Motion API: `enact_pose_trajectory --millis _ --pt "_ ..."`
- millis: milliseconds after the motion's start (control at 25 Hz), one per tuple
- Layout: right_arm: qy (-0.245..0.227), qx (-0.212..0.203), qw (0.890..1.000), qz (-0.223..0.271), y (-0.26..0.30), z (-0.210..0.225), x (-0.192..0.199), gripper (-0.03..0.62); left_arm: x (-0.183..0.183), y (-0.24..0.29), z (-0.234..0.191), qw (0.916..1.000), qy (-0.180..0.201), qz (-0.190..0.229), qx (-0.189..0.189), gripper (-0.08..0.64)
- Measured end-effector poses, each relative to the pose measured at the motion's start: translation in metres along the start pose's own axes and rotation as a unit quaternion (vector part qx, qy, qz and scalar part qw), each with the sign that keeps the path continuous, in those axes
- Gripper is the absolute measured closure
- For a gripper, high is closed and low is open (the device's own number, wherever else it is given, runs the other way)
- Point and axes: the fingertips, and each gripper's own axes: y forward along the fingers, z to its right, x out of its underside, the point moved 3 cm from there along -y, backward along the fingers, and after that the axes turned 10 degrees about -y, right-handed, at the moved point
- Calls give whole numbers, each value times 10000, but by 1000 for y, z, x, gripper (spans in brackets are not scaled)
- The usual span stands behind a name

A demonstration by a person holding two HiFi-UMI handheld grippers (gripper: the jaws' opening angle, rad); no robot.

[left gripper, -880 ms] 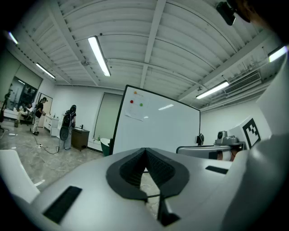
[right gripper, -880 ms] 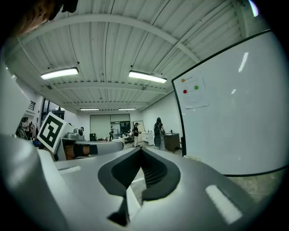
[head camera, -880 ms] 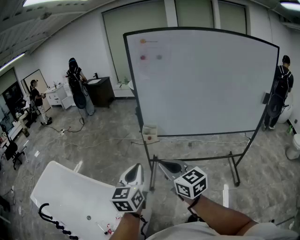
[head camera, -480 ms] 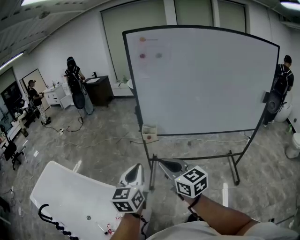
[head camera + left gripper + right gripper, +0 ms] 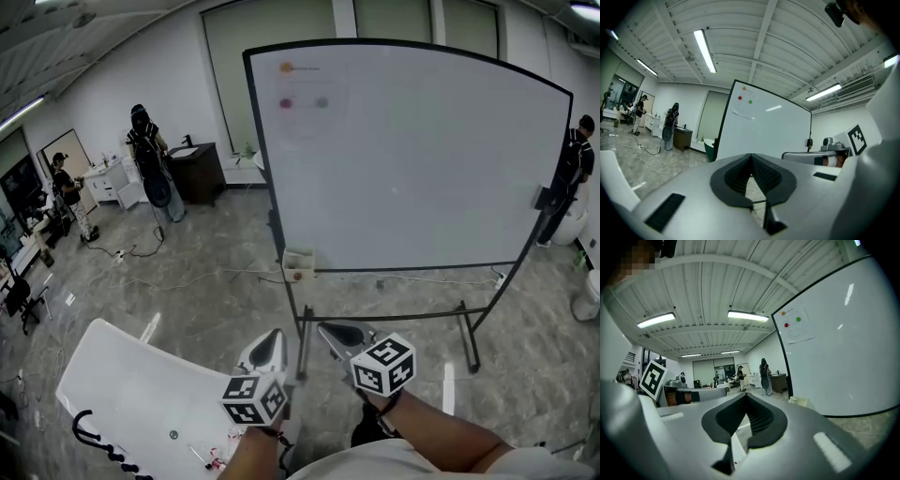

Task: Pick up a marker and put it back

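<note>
Glossy whiteboard [image 5: 412, 159] nearer; left tool [image 5: 270, 339], right tool [image 5: 330, 330] closed, ribbed pads [image 5: 764, 176] touching.

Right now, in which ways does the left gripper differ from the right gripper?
The left gripper sits by the white table's edge; the right gripper sits nearer the whiteboard stand. In the head view, the left gripper points nearly straight ahead, while the right gripper angles toward the left one. Both have jaws shut with nothing between them.

Ahead whiteboard [image 5: 403, 159] blocks; floor [image 5: 216, 295] before it open; white table [image 5: 131, 384] low left.
</note>
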Motion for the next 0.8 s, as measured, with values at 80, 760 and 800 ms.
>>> enact_pose_trajectory --millis 80,760,800 --pt "18 -17 10000 3 17 16 7 590 2 19 -15 10000 3 -23 -40 557" --pt "-382 -1138 9894 -821 170 203 35 589 -4 215 -98 9948 -367 -134 -944 557" --pt "-443 -1246 9873 -885 181 213 38 589 -3 227 -103 9939 -429 -140 -1010 557"
